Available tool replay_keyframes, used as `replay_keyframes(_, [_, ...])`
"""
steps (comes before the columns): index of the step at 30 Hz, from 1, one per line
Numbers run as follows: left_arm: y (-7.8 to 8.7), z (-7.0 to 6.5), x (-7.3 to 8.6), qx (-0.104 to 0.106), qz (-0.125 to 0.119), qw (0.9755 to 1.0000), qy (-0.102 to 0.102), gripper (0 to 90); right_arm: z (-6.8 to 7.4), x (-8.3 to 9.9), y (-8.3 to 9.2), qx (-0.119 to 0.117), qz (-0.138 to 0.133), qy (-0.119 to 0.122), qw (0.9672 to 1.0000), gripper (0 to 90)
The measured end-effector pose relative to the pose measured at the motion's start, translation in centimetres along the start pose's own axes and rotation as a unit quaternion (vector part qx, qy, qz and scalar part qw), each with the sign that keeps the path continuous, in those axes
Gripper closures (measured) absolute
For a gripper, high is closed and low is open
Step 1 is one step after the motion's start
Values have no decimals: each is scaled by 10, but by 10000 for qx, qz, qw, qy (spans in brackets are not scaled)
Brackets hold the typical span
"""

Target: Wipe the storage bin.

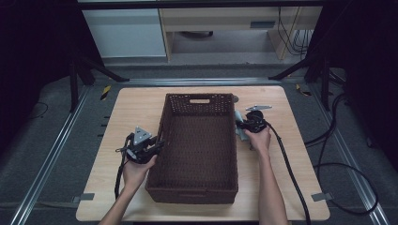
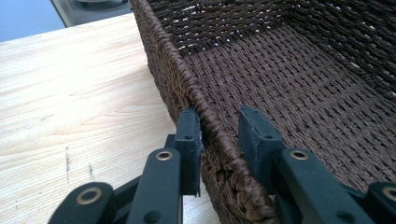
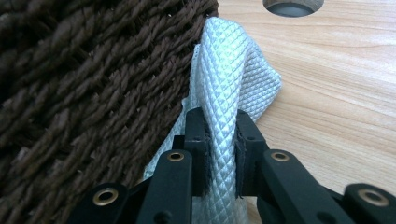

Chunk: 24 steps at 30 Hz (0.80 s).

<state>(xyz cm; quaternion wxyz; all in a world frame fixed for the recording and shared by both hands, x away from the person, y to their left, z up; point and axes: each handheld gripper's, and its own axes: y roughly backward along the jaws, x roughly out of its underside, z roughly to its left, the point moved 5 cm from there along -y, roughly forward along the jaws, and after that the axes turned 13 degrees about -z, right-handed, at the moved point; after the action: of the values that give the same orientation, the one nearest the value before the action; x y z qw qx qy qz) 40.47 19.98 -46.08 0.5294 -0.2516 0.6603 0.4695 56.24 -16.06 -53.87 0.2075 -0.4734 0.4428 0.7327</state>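
Pinching the silvery cloth (image 3: 233, 88) tight, right gripper (image 3: 219, 140) risks snagging it on the basket (image 2: 280, 93), whose rim left gripper (image 2: 219, 135) straddles loosely.

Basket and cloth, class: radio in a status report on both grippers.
Left gripper straddles the basket wall, jaws apart, outer pad touching the weave. Right gripper shut on the white cloth, right against the basket's outer side. Nothing else in the way.

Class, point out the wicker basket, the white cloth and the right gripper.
wicker basket (image 1: 199, 180), high view, near wall.
white cloth (image 3: 224, 84), right gripper view, quilted fold.
right gripper (image 3: 219, 140), right gripper view, between fingertips.
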Motion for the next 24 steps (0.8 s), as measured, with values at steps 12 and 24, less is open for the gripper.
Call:
replay_keyframes(12, [0, 0, 0, -13, 13, 10000, -26, 691, 18, -57, 41, -387, -1242, 333, 9909, 793])
replay_keyframes(24, [-1, 0, -1, -42, -8, 10000, 67, 695, 8, -2, 16, -56, -90, 229, 9997, 792])
